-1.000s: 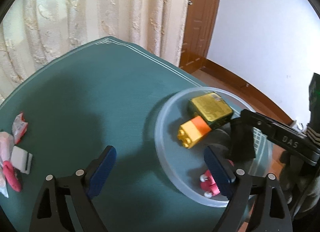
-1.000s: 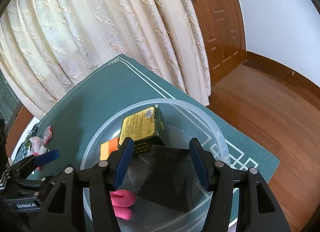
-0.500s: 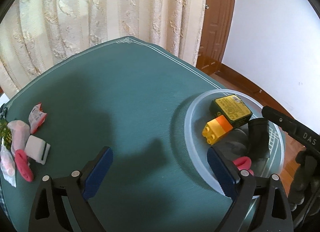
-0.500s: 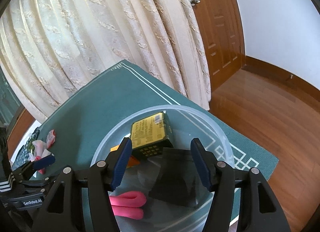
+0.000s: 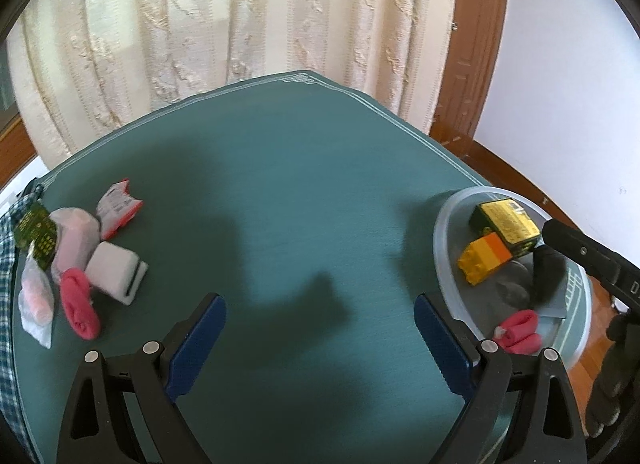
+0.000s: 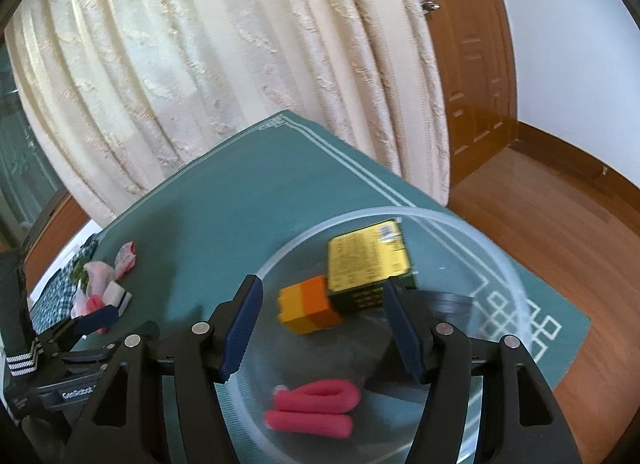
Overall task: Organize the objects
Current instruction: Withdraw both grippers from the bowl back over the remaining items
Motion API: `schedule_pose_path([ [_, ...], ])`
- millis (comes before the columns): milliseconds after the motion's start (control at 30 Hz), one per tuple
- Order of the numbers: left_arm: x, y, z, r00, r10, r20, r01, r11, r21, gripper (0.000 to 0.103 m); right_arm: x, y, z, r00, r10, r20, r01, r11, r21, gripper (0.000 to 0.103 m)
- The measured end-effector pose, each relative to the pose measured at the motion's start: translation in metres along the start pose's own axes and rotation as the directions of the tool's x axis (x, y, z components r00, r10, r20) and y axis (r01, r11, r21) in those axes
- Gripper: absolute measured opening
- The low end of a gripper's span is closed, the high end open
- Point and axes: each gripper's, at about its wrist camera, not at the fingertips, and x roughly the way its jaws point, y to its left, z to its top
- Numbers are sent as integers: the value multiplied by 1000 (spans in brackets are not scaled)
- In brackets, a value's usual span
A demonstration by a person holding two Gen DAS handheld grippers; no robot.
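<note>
Two grippers hang over the green-clothed counter [image 5: 304,192], both spread apart and holding nothing. The clear bowl [image 6: 508,264] at the right edge holds a yellow box [image 6: 366,260], an orange-yellow brick [image 6: 308,304] touching it, a black piece and a pink roll [image 6: 316,404]. The left gripper [image 5: 320,344] faces bare cloth (a cluster of packets [image 5: 72,248] lies far left); the right gripper [image 6: 324,328] hovers above the bowl.

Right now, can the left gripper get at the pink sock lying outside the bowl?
Probably yes. The left gripper is open and empty over bare cloth, and the pink sock lies at the near edge of its pile, nothing between them. The white block sits close beside it.
</note>
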Motion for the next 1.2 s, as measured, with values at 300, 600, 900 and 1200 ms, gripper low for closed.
schedule_pose_path([
  [300,-6,31,-8,999,38,1,-38,998,-57,97,11,37,-8,998,58,-37,-60,996,-64,64],
  [600,-10,63,-16,998,70,-6,-70,990,-121,97,30,77,-21,989,113,-99,-125,984,-126,65],
  [900,-14,96,-26,995,99,-9,-99,977,-187,97,47,104,-34,978,134,-157,-160,974,-161,66],
  [1200,-21,132,-39,992,129,-12,-128,957,-261,97,62,137,-43,965,161,-205,-204,957,-208,66],
])
